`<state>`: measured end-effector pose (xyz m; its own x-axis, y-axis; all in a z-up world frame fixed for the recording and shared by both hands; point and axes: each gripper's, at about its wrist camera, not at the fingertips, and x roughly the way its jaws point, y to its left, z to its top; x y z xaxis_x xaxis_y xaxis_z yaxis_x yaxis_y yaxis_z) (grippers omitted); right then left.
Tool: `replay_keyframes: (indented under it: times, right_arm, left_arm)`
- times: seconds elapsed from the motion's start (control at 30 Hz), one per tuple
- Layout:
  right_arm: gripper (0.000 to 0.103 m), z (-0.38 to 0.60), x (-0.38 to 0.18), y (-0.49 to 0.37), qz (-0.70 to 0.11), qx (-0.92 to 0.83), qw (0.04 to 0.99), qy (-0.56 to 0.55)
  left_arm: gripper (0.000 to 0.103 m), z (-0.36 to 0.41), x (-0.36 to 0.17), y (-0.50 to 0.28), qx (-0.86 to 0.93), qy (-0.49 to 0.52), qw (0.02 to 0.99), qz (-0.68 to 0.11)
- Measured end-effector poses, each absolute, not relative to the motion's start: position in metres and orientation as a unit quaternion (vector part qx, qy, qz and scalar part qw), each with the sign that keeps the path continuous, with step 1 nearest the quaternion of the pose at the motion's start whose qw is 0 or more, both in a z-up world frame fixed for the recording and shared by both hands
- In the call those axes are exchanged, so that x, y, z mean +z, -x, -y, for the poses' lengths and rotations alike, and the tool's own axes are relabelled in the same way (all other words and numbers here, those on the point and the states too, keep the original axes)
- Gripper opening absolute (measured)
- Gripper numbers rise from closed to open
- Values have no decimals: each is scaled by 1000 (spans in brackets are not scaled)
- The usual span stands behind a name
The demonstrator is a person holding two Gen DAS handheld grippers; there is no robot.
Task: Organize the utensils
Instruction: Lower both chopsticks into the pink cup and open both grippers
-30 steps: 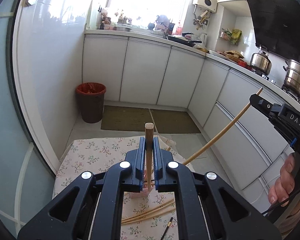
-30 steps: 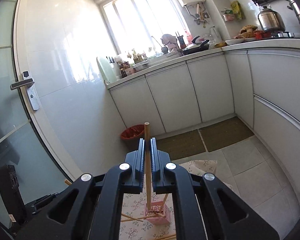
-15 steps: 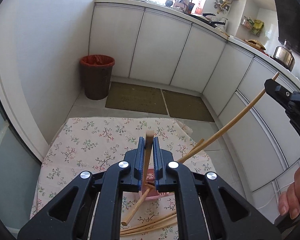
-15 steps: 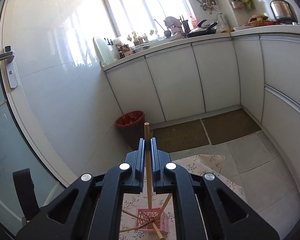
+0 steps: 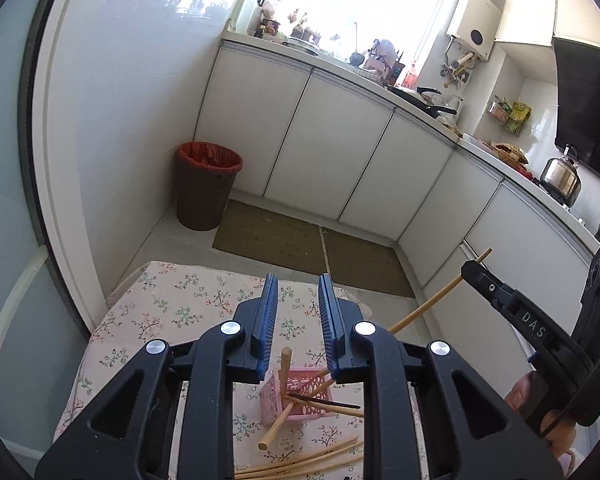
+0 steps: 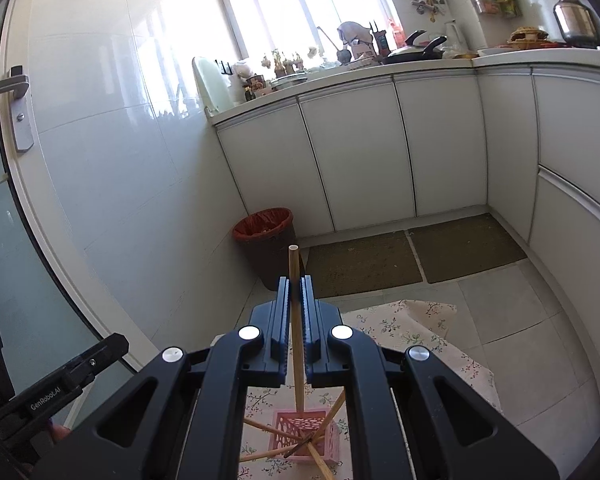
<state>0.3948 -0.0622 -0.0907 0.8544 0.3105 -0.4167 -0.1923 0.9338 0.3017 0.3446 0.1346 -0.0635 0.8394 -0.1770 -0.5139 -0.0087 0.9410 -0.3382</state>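
A pink perforated basket (image 5: pixel 300 396) sits on the floral tablecloth (image 5: pixel 172 312); it also shows in the right wrist view (image 6: pixel 306 436). Several wooden chopsticks poke through it, one (image 5: pixel 278 396) leaning out of it. My left gripper (image 5: pixel 298 296) is open and empty above the basket. My right gripper (image 6: pixel 296 292) is shut on a long wooden chopstick (image 6: pixel 296 320) whose lower end reaches into the basket. That chopstick shows at the right of the left wrist view (image 5: pixel 432 304). More chopsticks (image 5: pixel 308 462) lie loose on the cloth.
A brown bin with a red liner (image 5: pixel 206 192) stands by the wall beyond the table. White cabinets (image 5: pixel 328 152) run along the back and right. Two mats (image 5: pixel 312 248) lie on the floor. A glass door (image 6: pixel 4 208) is to the left.
My left gripper has opened and let go of its wooden chopstick, which now rests in the basket. The left view has tilted up. My right gripper keeps its chopstick, now lower into the basket.
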Motion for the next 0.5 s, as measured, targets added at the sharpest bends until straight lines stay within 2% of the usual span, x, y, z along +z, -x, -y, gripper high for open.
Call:
replay_keyframes:
  times: [0.2,0.37,0.43,0.5]
  right_arm:
    - [9,35,-126,-408,-288,159,938,-107]
    - [10,48,-104,-389,-261,142,950,-99]
    - [15,55,-94,-378,-250,133,956,-84]
    - [25,61,-87,-367,-240,126,959,-77]
  left_arm:
    - [20,-136,-77,-351,-38,164,936,-308]
    - [23,-140,-69,-342,-36,161,939,-303]
    - [24,-136,-65,-337,-38,155,940,-301]
    - [27,-132,-62,-333,-39,151,941,-300]
